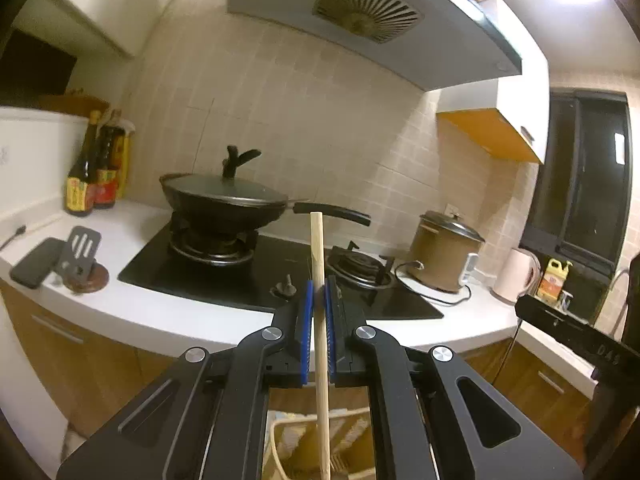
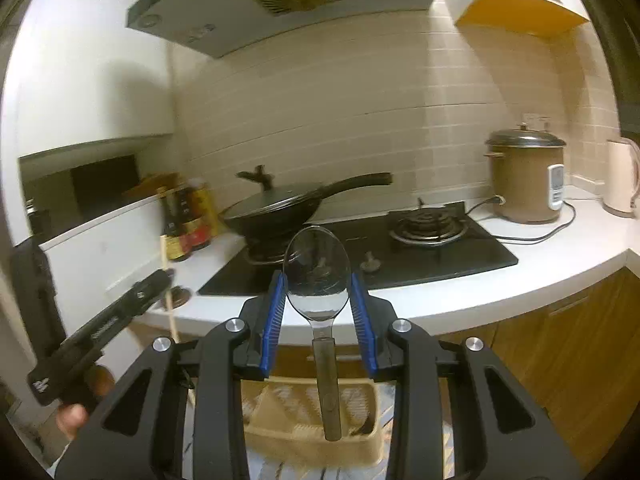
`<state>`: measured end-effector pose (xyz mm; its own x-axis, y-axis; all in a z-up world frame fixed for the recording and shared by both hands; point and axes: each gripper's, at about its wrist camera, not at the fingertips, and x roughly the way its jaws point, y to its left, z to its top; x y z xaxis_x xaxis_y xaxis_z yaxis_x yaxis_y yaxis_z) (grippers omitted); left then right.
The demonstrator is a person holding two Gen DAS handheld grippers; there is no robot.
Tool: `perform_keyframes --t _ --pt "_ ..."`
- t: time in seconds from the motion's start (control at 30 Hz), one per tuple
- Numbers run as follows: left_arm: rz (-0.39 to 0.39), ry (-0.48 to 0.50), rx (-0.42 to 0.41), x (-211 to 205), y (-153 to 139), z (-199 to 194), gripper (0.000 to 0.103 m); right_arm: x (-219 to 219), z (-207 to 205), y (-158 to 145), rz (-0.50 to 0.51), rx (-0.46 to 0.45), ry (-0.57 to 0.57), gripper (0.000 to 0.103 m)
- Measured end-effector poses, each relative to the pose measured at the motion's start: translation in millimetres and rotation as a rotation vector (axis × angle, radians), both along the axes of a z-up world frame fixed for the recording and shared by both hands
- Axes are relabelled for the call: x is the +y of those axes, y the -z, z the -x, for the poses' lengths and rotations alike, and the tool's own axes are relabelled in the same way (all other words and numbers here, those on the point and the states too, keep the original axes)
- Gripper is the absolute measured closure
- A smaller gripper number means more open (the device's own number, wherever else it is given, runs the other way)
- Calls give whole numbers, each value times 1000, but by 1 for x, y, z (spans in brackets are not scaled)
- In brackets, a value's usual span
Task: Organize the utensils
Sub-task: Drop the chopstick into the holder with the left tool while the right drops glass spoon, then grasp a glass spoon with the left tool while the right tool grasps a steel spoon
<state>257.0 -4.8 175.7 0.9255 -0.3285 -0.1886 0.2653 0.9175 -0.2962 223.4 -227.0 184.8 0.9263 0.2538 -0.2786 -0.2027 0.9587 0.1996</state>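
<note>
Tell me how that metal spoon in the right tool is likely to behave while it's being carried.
The spoon looks like polished metal, so probably stiff but slippery. The right tool pinches only the curved bowl edges, with the handle hanging below, so it may pivot or slide if jolted. It looks light and unlikely to break if dropped toward the beige basket underneath.

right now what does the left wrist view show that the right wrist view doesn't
Only the left wrist view shows the black slotted spatula and dark phone on the counter, the yellow bottle by the window, and the left gripper shut on a wooden chopstick.

Only the right wrist view shows the right gripper clamped on a metal spoon by its bowl, handle hanging down.

Both share the lidded wok, the rice cooker, the sauce bottles, the kettle and a beige basket below.
</note>
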Motion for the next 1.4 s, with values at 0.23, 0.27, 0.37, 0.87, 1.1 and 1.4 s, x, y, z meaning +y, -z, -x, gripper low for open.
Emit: perform_keyframes --t 0.23,0.27,0.37,0.87,1.1,1.4 --pt "29 -26 16 -4 20 -33 99 -21 -49 45 -132 79 -12 73" --pt "17 -44 11 -6 23 -35 99 -24 -52 50 -143 82 -8 73" --pt "-15 -92 -5 -12 31 -39 99 -28 -60 65 -143 96 9 73" --pt "-126 -99 5 -24 60 -22 98 -17 -44 93 -88 104 -24 72" --pt "-135 -81 25 -10 57 8 73 -17 -12 91 -52 143 -39 72" --pt "-106 -19 101 14 41 45 64 -15 34 67 7 170 -46 45"
